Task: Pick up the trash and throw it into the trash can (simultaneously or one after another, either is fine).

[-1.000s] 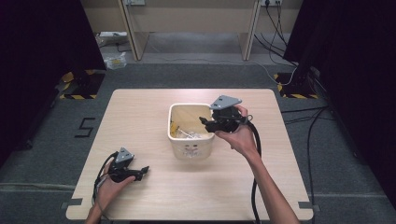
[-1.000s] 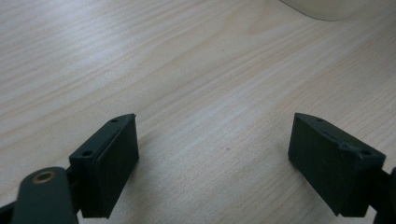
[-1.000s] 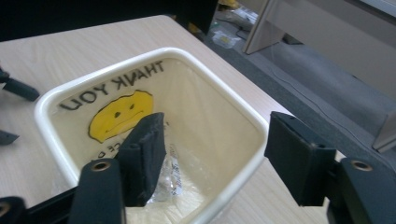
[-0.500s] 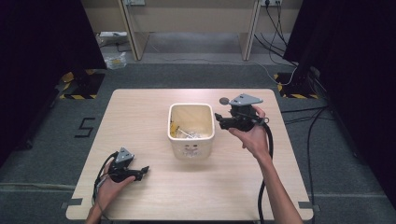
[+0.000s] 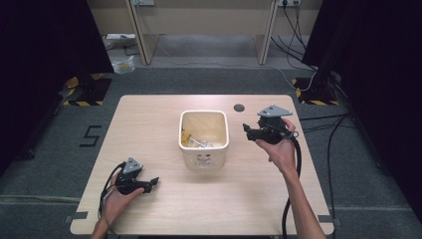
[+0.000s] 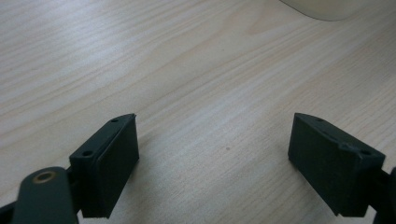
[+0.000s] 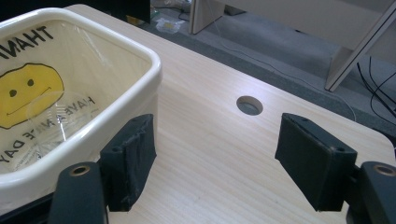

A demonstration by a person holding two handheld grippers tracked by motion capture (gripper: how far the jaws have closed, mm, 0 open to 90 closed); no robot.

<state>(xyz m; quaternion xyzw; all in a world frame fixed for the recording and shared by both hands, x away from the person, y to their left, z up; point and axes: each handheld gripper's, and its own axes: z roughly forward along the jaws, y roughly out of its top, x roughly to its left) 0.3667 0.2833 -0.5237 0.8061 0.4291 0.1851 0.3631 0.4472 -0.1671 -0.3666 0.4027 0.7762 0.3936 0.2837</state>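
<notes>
Both sets of black pads apart, clamping nothing. Right gripper (image 5: 250, 130) held just right of cream square plastic bin (image 5: 204, 137), jaws having just widened, likely after a drop inside. Left gripper (image 5: 149, 184) parked near-left of bin on pale wooden table (image 5: 149, 119), probably idle.

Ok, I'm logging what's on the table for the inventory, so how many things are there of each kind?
Cream bins: 1, lined with a smiley-face bag
Hand-held grippers: 2, the left gripper and the right gripper, both with jaws apart and nothing between them
Total: 3
</notes>
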